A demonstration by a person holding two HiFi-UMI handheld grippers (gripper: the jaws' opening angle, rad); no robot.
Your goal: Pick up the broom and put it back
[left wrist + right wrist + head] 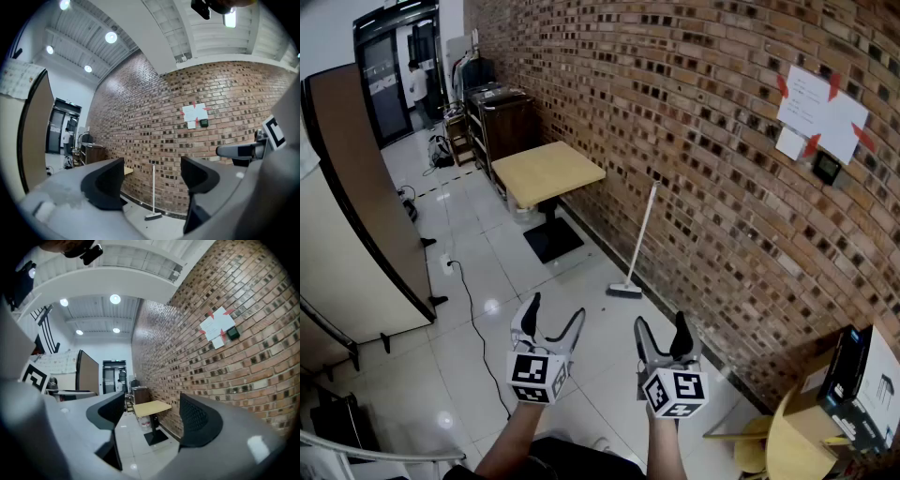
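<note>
White long-handled broom (639, 242) leans on the red brick wall (741, 206), head on the pale tiled floor (487, 281), well ahead; bristles too small to make out. Both the left gripper (555, 314) and right gripper (661, 326) gape, empty. Left gripper view frames the broom, right gripper view only catches a light wooden square table (150, 407).

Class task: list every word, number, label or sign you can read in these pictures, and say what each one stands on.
No text reads clearly in any view.
On the white sheets taped to the brick wall: print too small to read.
On the dark box at lower right: print too blurred to read.
On the cubes of the left gripper and right gripper: square black-and-white patterns only, no words.
</note>
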